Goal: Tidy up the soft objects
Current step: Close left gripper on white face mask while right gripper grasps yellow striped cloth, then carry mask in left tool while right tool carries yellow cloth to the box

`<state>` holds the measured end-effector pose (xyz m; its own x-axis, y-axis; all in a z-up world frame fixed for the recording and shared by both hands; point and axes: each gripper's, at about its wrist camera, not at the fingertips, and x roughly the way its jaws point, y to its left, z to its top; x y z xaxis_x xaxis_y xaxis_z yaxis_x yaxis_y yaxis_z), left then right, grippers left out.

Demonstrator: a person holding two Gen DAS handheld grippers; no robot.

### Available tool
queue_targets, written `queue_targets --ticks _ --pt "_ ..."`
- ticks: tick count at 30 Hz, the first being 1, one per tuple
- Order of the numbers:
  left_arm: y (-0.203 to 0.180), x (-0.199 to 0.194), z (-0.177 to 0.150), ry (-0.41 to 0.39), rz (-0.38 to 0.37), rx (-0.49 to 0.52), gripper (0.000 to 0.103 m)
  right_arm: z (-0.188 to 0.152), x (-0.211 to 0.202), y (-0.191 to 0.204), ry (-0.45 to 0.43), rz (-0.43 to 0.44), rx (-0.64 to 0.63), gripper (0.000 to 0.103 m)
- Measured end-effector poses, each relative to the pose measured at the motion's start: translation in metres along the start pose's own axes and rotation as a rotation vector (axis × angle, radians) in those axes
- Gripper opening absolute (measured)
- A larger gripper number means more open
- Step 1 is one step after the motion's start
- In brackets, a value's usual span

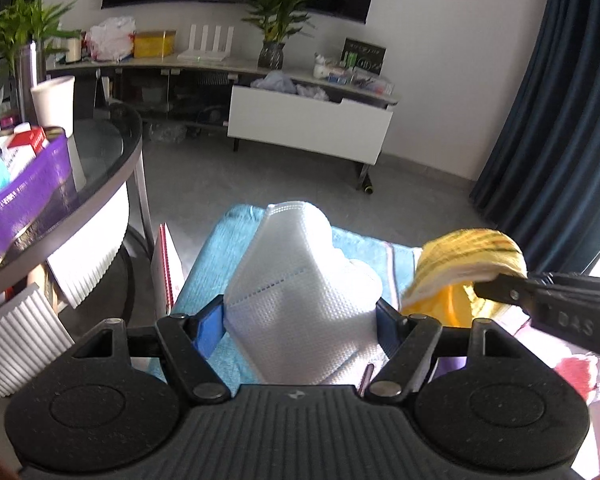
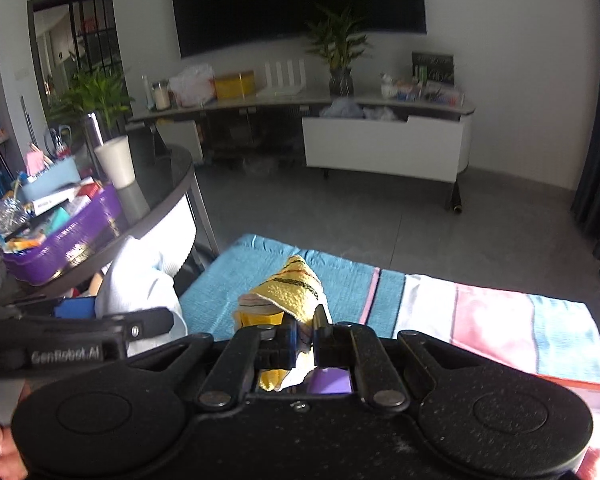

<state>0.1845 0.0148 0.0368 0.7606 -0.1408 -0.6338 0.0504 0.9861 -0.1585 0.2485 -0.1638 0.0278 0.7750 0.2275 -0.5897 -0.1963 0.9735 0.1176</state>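
My left gripper [image 1: 300, 312] is shut on a white folded face mask [image 1: 300, 276] and holds it up over a blue towel [image 1: 216, 256]. The mask also shows at the left of the right wrist view [image 2: 140, 284]. My right gripper [image 2: 304, 328] is shut on a yellow cloth with dark stripes [image 2: 292, 288] above the same striped towel [image 2: 340, 284]. In the left wrist view the yellow cloth [image 1: 468, 256] hangs from the right gripper's fingers [image 1: 500, 288], just right of the mask.
A round glass table [image 1: 112, 168] stands at the left with a purple box [image 1: 24, 196] of items and a white vase [image 1: 56, 100]. A TV stand [image 1: 308, 120] with plants and clutter lines the far wall. A dark curtain [image 1: 560, 120] hangs right.
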Motion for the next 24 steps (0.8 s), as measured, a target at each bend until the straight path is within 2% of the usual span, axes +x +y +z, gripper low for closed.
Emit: queue_targets --ticks 7,24 --pt "-0.013 -0.034 -0.001 -0.046 -0.017 0.01 0.076 -0.011 -0.05 0.0 -0.05 -0.011 0.016 0.009" --pt "-0.045 -0.068 -0.015 -0.08 -0.072 0.085 0.076 -0.037 -0.111 -0.01 -0.102 -0.07 0.059 0.009"
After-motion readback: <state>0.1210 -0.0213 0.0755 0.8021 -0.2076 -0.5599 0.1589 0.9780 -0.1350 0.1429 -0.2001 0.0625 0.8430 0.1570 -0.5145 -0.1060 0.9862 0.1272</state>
